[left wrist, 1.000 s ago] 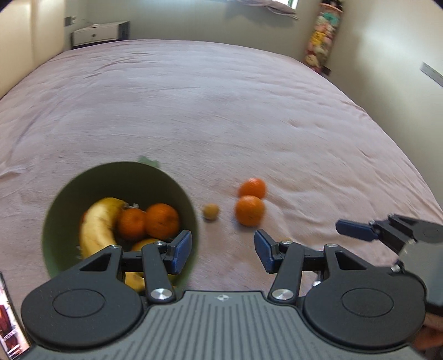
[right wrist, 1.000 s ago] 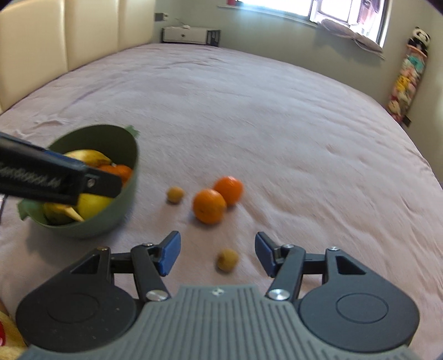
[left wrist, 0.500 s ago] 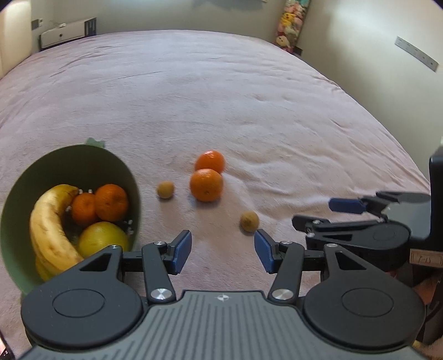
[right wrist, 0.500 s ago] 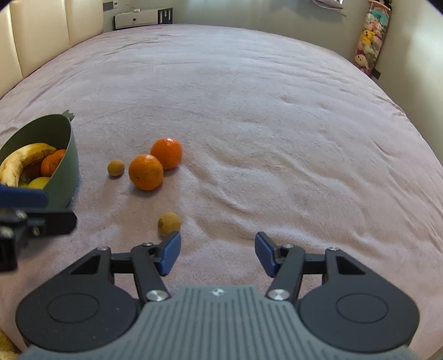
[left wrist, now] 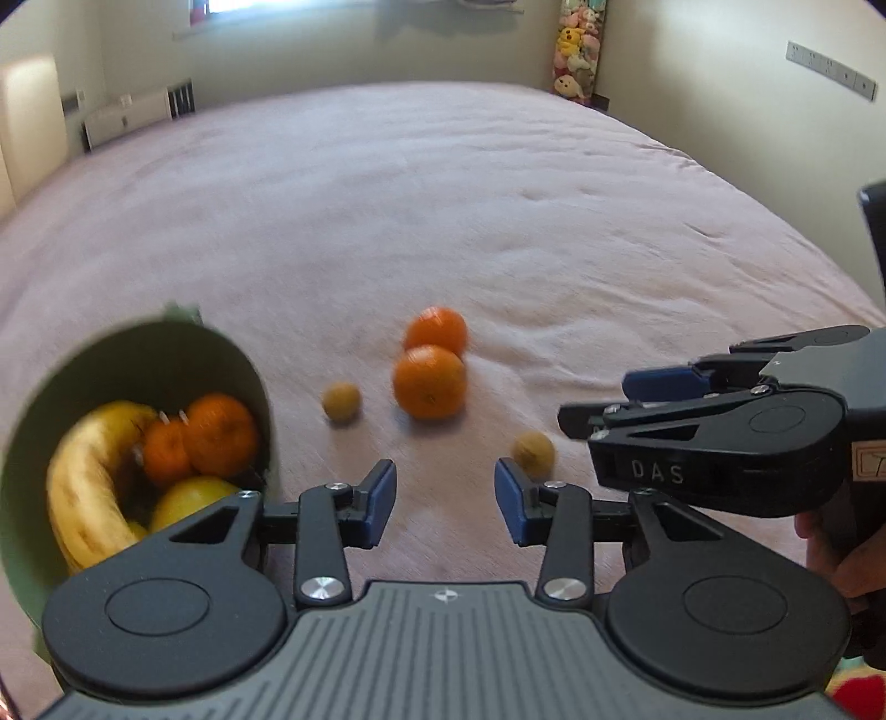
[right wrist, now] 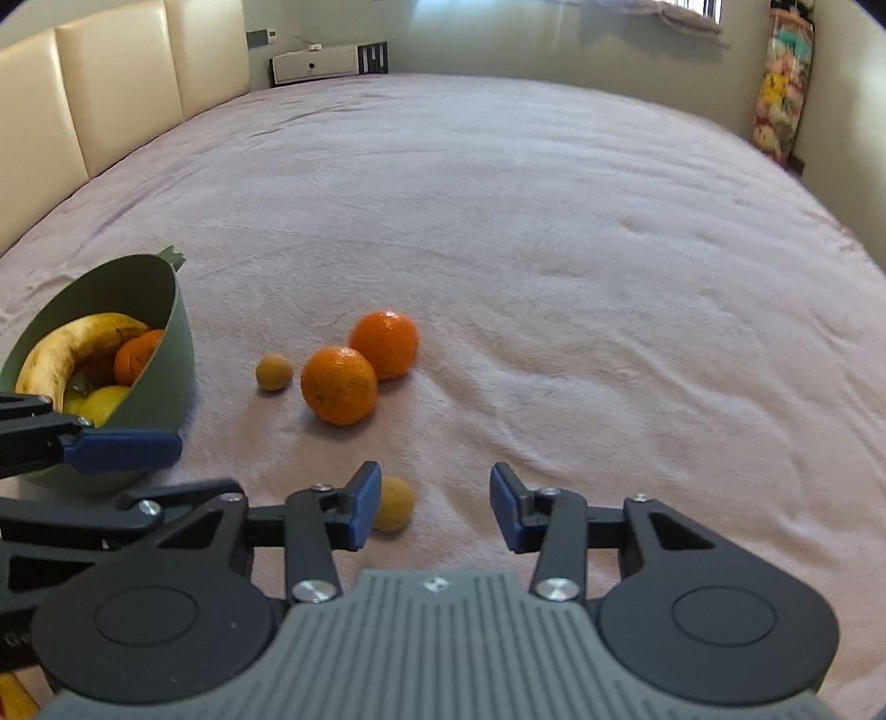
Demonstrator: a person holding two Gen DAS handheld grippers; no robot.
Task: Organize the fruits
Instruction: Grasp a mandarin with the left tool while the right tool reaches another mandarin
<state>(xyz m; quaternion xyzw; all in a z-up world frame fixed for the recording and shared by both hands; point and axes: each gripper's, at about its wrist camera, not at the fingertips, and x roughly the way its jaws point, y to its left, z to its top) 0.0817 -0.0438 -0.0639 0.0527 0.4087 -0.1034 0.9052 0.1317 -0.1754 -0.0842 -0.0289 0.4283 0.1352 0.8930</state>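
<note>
A green bowl (left wrist: 166, 354) (right wrist: 177, 343) at the left holds a banana (left wrist: 83, 482), oranges and a yellow fruit. Two oranges (left wrist: 429, 379) (right wrist: 339, 385) touch each other on the pink bedspread. One small brown fruit (left wrist: 341, 401) (right wrist: 273, 372) lies left of them. A second small brown fruit (left wrist: 532, 451) (right wrist: 394, 503) lies nearer. My left gripper (left wrist: 446, 501) (right wrist: 149, 471) hovers beside the bowl, jaws closing on nothing. My right gripper (right wrist: 434, 507) (left wrist: 614, 401) is also closing; the nearer brown fruit sits by its left pad, not pressed.
The pink bedspread (right wrist: 554, 249) stretches far behind and to the right. A cream padded headboard (right wrist: 83, 99) runs along the left. A white low unit (right wrist: 315, 63) and hanging plush toys (left wrist: 578, 50) stand at the far walls. A person's hand (left wrist: 830, 554) holds the right gripper.
Both grippers have sunk toward the bed and come closer together, and both pairs of jaws have narrowed. The nearer brown fruit now sits beside the right gripper's left pad.
</note>
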